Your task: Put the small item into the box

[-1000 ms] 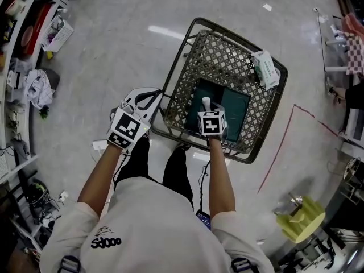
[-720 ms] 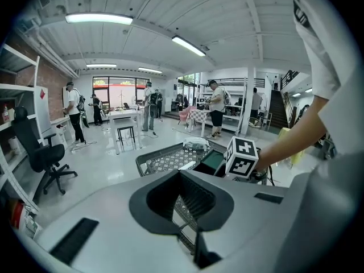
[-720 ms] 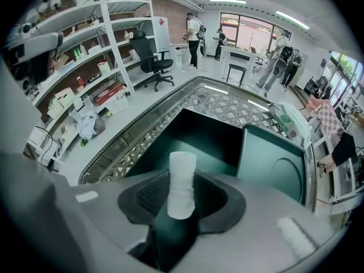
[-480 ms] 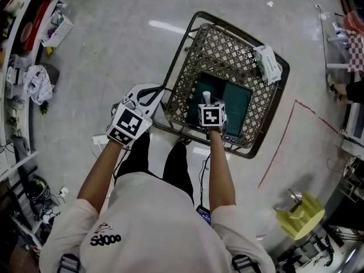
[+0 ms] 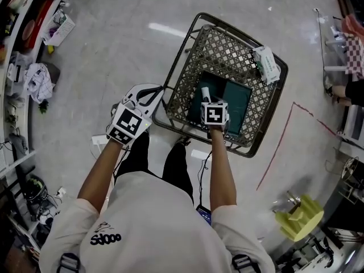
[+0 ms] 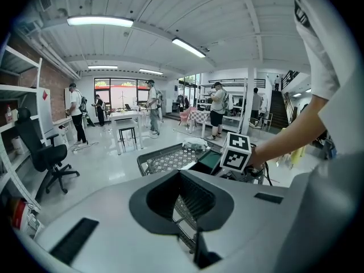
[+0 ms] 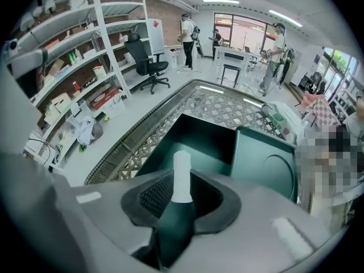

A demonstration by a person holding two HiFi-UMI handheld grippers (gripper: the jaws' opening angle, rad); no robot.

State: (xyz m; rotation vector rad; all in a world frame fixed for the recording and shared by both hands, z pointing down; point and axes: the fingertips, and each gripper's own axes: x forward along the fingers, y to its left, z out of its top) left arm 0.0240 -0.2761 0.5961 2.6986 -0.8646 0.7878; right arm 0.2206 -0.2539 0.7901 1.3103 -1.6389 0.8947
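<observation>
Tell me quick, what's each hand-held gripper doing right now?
Left hand-held gripper: open, empty.
Right hand-held gripper: jaws just closed further, gripping a small white-capped bottle.

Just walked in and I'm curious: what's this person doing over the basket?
A person with a gripper in each hand stands over a wire basket holding an open dark green box. The right gripper, whose jaws have just been closing, grips a small white-capped bottle above the box. The left gripper hovers open and empty beside the basket's rim.
</observation>
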